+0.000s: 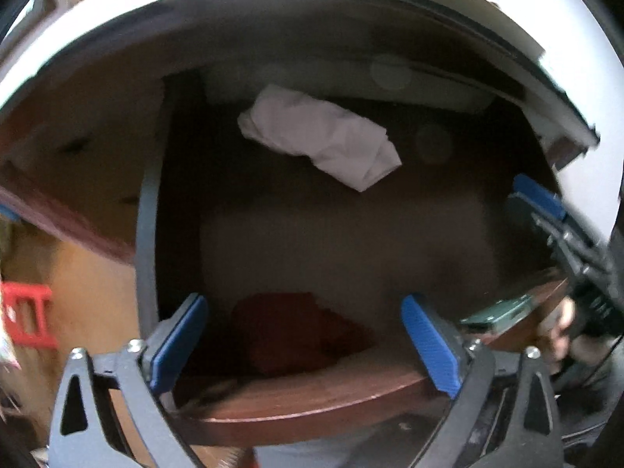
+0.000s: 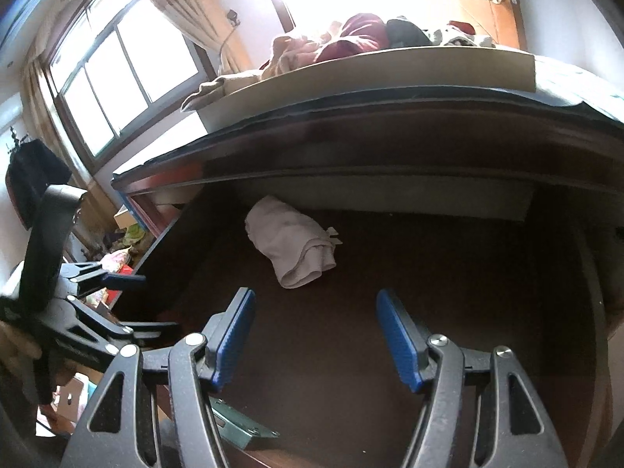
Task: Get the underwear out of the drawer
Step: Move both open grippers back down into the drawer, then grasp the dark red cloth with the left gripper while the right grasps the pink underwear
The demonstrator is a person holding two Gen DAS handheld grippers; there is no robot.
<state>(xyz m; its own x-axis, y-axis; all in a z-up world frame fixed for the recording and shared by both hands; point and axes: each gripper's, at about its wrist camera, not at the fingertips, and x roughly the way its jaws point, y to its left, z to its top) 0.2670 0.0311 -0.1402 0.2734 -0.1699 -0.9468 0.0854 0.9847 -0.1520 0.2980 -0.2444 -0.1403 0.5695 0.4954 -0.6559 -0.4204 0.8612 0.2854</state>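
Note:
A pale, crumpled piece of underwear [image 1: 319,136] lies on the dark floor of the open wooden drawer [image 1: 312,401], towards its back; it also shows in the right wrist view [image 2: 292,245]. A dark red cloth [image 1: 288,331] lies near the drawer's front wall. My left gripper [image 1: 304,343] is open and empty over the front edge, above the red cloth. My right gripper [image 2: 316,339] is open and empty inside the drawer, short of the underwear. It shows in the left wrist view [image 1: 542,202] at the right; the left gripper shows in the right wrist view [image 2: 132,300] at the left.
The desk top [image 2: 390,117] overhangs the drawer, with piled clothes [image 2: 351,39] on a board above. A metal lock plate [image 2: 241,425] sits on the drawer front. A window [image 2: 117,70] and floor clutter [image 2: 121,257] are at the left. A red rack [image 1: 27,312] stands left.

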